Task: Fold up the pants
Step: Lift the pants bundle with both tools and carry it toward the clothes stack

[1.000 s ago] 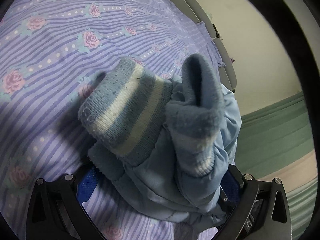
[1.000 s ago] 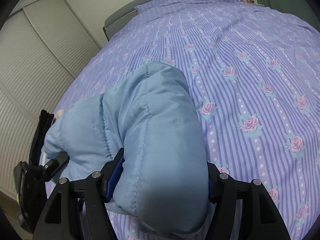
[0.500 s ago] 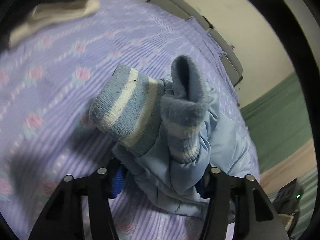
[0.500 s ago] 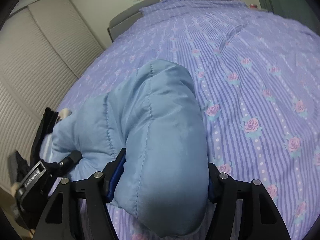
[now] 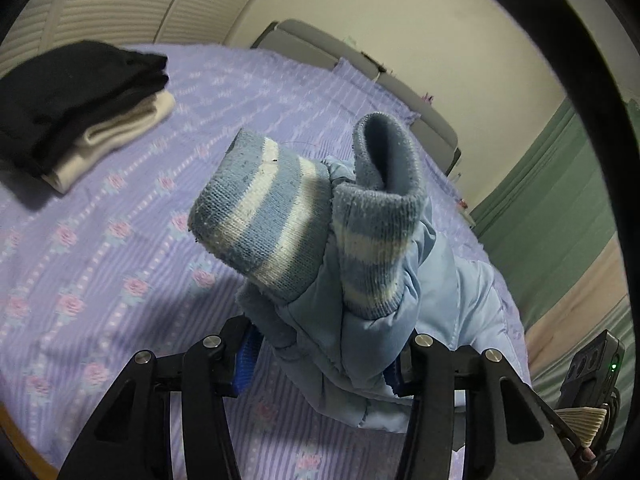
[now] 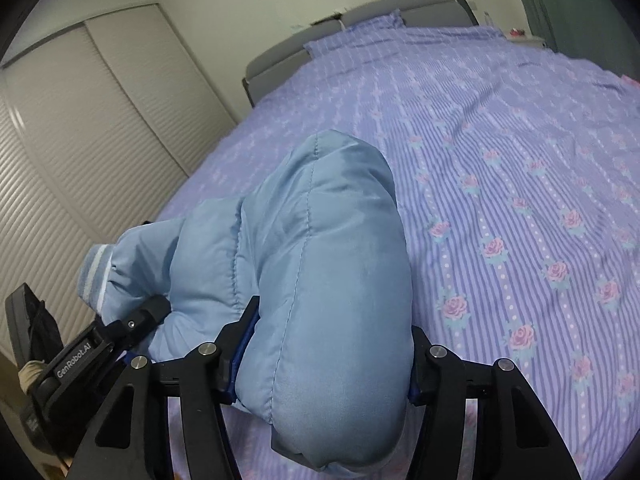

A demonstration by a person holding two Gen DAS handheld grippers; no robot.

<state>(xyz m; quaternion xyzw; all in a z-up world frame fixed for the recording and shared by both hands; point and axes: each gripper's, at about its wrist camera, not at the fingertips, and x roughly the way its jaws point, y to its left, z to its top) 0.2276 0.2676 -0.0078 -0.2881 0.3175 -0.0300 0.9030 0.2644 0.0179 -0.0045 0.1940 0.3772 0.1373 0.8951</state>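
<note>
Light blue padded pants with striped knit cuffs are held up over a bed. My left gripper is shut on the leg ends just below the two cuffs, which stick up ahead of it. My right gripper is shut on a thick padded fold of the pants. The left gripper also shows at the lower left of the right wrist view, close beside the fabric. The pants hang between the two grippers.
The bed has a purple striped sheet with pink roses. A stack of folded black and cream clothes lies at the far left. A grey headboard, louvred closet doors and a green curtain surround the bed.
My left gripper has swung up and round with the cuffs, bringing the folded stack and closet doors into view. My right gripper has lifted slightly with its fold. Both stay shut.
</note>
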